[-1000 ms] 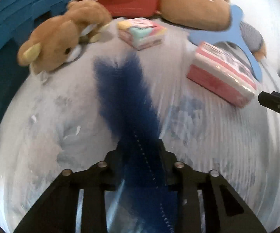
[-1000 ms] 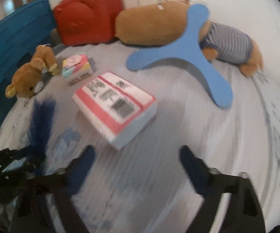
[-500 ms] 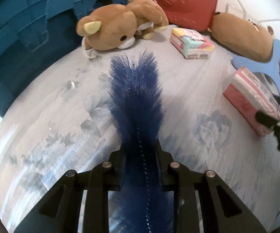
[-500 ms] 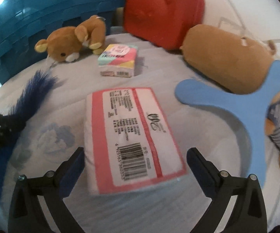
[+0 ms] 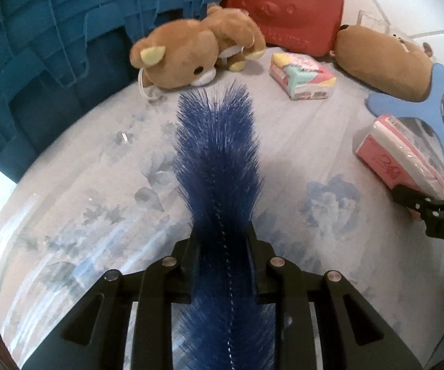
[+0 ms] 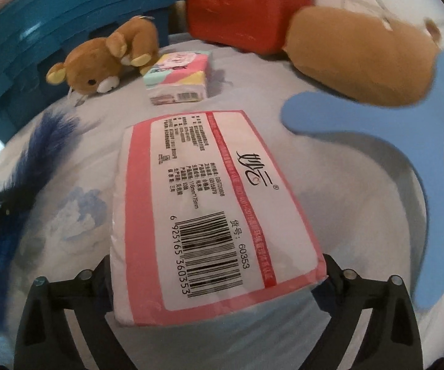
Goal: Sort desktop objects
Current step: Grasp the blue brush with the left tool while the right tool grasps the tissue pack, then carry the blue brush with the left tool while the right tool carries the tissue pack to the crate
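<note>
A: In the left wrist view, our left gripper (image 5: 222, 265) is pinched tight on the fluffy dark-blue bristle duster (image 5: 218, 154), light and springy, above the floral cloth (image 5: 83, 203).

B: In the right wrist view, our right gripper (image 6: 218, 274) is closing, spread around the pink-and-white plastic-wrapped tissue pack (image 6: 209, 209) lying on that cloth. We judge it soft, light and slippery, so we squeeze its long sides.

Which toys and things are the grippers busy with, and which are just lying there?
Busy with:
blue feather brush, clamped in the left gripper
pink tissue pack, between the closing right gripper jaws

Lying about:
small teddy
pastel tissue pack
big plush bear
blue boomerang
red case
</note>
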Demonstrator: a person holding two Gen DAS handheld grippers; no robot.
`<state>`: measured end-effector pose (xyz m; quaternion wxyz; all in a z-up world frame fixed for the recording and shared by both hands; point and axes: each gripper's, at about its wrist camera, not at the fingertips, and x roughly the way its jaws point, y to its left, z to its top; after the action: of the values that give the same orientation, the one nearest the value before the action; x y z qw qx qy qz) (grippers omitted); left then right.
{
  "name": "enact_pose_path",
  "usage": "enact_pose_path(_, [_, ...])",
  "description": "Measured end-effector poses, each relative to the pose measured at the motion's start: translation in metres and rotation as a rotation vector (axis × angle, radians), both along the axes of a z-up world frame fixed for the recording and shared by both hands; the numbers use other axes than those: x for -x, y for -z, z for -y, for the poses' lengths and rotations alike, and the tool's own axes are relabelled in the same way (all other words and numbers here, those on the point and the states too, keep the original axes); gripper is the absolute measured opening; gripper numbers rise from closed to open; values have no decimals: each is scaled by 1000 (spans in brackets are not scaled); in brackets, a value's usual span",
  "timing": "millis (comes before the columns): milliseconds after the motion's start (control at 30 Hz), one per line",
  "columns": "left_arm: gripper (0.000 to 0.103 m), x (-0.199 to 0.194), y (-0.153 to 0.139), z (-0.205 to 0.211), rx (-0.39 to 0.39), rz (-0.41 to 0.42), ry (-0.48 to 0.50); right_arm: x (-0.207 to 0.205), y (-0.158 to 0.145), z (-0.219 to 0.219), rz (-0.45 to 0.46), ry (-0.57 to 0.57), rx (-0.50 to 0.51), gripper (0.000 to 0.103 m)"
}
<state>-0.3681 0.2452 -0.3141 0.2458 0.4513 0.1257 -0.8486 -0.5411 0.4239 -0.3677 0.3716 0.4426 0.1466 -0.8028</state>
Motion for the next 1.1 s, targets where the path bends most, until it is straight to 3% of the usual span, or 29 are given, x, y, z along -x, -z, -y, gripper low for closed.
enact_pose_path(133, [23, -15, -30, -4, 16, -38, 9, -15, -24, -10, 5, 35, 47, 96])
enact_pose_path(600, [21, -74, -164, -13, 101, -221, 20, -92, -166, -11, -122, -29, 173, 92])
enact_pose_path(833, [20, -103, -216, -10, 155, -302, 8, -127, -236, 0, -199, -77, 249, 92])
enact_pose_path(1100, [17, -139, -268, -3, 226, -391, -1, -166, -297, 14, -281, -123, 315, 92])
